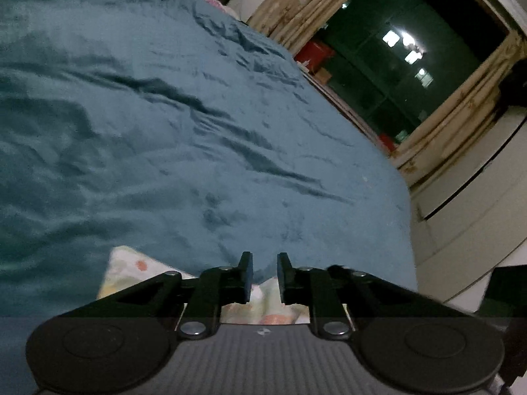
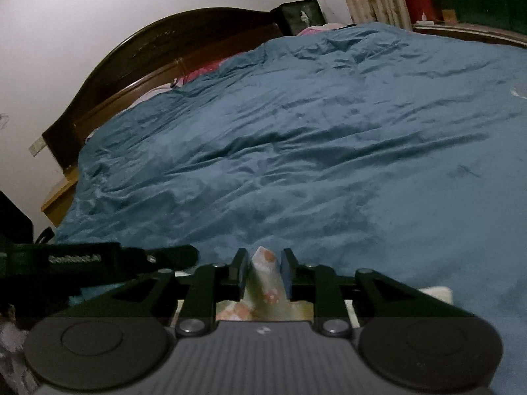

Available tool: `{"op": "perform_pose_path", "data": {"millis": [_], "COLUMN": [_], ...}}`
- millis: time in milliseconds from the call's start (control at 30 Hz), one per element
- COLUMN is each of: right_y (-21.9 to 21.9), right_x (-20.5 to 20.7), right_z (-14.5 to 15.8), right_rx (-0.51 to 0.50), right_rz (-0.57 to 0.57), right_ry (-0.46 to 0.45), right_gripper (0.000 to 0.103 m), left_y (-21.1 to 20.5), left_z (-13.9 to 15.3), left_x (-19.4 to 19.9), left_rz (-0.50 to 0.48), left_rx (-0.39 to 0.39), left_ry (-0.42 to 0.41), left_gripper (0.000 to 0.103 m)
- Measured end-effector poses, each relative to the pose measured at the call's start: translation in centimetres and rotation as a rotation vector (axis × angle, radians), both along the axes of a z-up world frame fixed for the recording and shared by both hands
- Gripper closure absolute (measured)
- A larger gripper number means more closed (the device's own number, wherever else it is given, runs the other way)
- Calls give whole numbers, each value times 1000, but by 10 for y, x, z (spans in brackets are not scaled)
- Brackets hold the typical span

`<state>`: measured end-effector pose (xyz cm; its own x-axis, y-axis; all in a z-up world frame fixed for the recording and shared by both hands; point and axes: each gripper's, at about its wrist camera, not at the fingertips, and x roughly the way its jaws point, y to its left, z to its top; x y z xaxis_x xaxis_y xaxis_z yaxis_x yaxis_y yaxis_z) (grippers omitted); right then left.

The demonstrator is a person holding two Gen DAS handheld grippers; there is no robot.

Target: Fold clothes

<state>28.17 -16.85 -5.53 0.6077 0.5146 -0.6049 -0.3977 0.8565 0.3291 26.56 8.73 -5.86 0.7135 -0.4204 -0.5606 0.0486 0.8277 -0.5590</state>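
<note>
Left tongs (image 1: 265, 265), bottom centre: tips slightly spread, nothing between them; pale patterned garment (image 1: 131, 268) lies below, on the teal bedcover (image 1: 164, 131). Right tongs (image 2: 264, 265), bottom centre: a raised peak of the same garment (image 2: 265, 273) stands between the pads; contact unclear. Wooden headboard (image 2: 131, 75) upper left.

The patterned cloth (image 1: 131, 268) at the bottom of the left wrist view lies mostly hidden behind the left gripper (image 1: 265, 278). In the right wrist view, the right gripper (image 2: 264, 273) covers its lower part. The blue bedcover (image 1: 164, 131) runs off the left edge, blurred.
</note>
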Motion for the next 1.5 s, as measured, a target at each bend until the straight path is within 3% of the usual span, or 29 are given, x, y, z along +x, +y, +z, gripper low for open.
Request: {"op": "perform_pose_path", "data": {"millis": [200,367,467,567,700,967,1067,1200,1500], "right_y": [-12,-17,-21,-23,-21,32,48,48,77], "right_x": [-17,-22,-22,-19,-14,-3,-11,-27,-53], "right_z": [3,7,10,7,-3,-28,-31,-16,-6], "right_rx": [27,34,37,30,17,-200,-311,-291,-271], "right_rz": [4,-29,-37,-43,-40,60,88,103,200], "right_ry": [-6,-17,-31,-32,0,13,-46,-66,-47], "right_gripper": [80,80,81,81,81,81,81,80,81], "left_y": [-11,-29,-41,-45,-28,7,20,39,76], "left_z": [2,-24,-34,-41,-34,13,27,37,43], "left_x": [-15,2,4,5,-1,-31,-47,-74,-145], "left_rz": [-54,-113,-154,-173,-125,-41,-8,45,123], "left_rx": [101,102,69,-21,-60,185,287,378,461], "left_ry": [-1,71,72,79,70,2,-16,-2,60], "left_gripper": [84,86,86,83,79,78,73,62,56]}}
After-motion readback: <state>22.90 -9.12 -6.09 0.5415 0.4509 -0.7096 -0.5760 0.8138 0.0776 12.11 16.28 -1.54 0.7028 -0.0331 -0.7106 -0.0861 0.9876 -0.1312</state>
